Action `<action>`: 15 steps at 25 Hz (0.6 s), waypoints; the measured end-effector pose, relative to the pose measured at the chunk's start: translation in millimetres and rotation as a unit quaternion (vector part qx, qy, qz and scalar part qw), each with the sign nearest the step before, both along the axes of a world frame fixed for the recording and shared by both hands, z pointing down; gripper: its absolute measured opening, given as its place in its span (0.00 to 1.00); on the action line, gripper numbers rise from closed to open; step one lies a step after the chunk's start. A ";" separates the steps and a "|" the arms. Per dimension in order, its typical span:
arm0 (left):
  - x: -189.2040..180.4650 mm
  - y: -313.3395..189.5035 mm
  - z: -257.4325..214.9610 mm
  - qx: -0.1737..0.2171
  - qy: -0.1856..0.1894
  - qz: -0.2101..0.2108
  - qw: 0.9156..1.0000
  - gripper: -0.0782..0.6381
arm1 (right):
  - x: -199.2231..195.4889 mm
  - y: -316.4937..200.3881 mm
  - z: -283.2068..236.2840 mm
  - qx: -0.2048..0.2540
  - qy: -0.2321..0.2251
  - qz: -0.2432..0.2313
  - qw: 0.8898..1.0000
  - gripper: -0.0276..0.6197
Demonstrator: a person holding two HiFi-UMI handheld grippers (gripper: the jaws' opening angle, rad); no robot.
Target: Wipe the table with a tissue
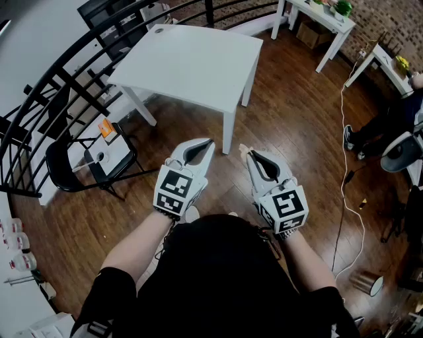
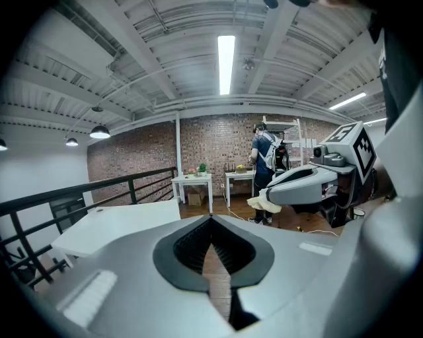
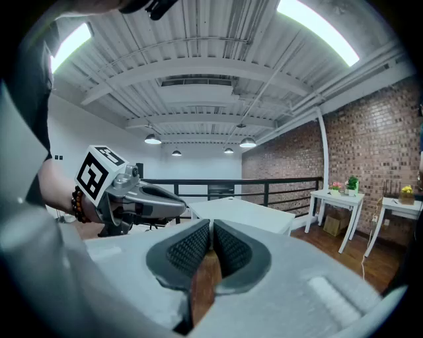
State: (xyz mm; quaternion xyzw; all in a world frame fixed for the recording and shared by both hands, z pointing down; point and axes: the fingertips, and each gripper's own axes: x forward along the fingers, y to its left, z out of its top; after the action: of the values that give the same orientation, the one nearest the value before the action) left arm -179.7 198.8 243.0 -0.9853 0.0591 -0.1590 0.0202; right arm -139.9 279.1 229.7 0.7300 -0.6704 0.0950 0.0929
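The white table [image 1: 192, 63] stands ahead of me on the wooden floor, its top bare except for a small round object at the far left corner. Both grippers are held side by side in the air, short of the table's near corner. My left gripper [image 1: 209, 142] is shut with nothing in it. My right gripper [image 1: 250, 153] is shut on a small cream tissue [image 1: 244, 149], which sticks out at its tip. In the left gripper view the crumpled tissue [image 2: 264, 202] hangs from the right gripper's tip. The table [image 3: 246, 212] also shows in the right gripper view.
A black folding chair [image 1: 86, 165] with small items on its seat stands left of the table, by a black railing [image 1: 66, 72]. More white tables [image 1: 324, 16] line the brick wall. A seated person [image 1: 390, 125] and a white floor cable [image 1: 350, 178] are at right.
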 end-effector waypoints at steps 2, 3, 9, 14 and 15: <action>11.4 -2.9 -5.4 -0.004 -0.003 -0.002 1.000 0.12 | 9.6 -4.2 -0.5 -0.002 0.005 -0.004 1.000 0.05; 16.6 -4.5 -6.5 -0.006 -0.005 -0.002 1.000 0.12 | 14.1 -6.4 -0.8 -0.003 0.006 -0.005 1.000 0.05; 27.5 -8.2 -1.4 -0.021 -0.015 -0.015 1.000 0.12 | 27.3 -13.5 -0.8 -0.003 0.000 -0.016 1.000 0.05; 26.5 -8.8 2.1 -0.026 -0.019 -0.018 0.999 0.12 | 30.0 -17.3 3.0 -0.006 -0.006 -0.018 1.000 0.05; 26.4 -10.9 3.5 -0.028 -0.019 -0.020 0.999 0.12 | 30.5 -19.3 4.1 -0.008 -0.007 -0.019 1.000 0.05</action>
State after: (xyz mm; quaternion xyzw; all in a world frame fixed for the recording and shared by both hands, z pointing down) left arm -153.3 187.9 246.5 -0.9808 0.0736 -0.1801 -0.0097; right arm -109.3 259.7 233.8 0.7156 -0.6842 0.1035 0.0953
